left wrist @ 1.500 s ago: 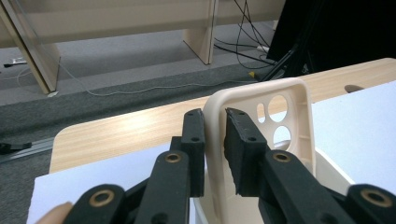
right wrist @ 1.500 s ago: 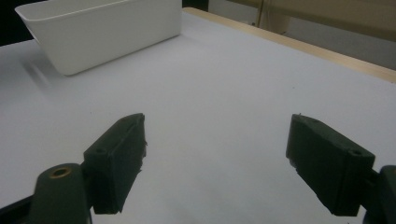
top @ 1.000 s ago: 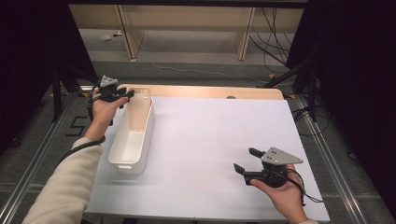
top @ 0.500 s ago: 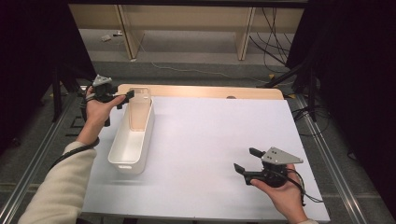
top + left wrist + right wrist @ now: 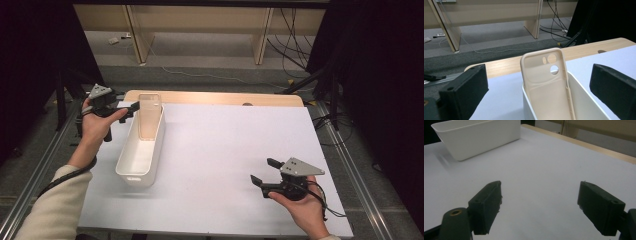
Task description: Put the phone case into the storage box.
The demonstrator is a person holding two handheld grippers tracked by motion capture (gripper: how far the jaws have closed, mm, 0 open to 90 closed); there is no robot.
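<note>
Behind the phone case (image 5: 547, 85), left claw (image 5: 541, 87) just opened, apparently untouching.

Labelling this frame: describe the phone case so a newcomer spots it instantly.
On the white table, find the long white bin at its left side. The phone case stands upright against the bin's far end wall, poking above the rim. It is beige, with round camera cutouts near its top.
</note>
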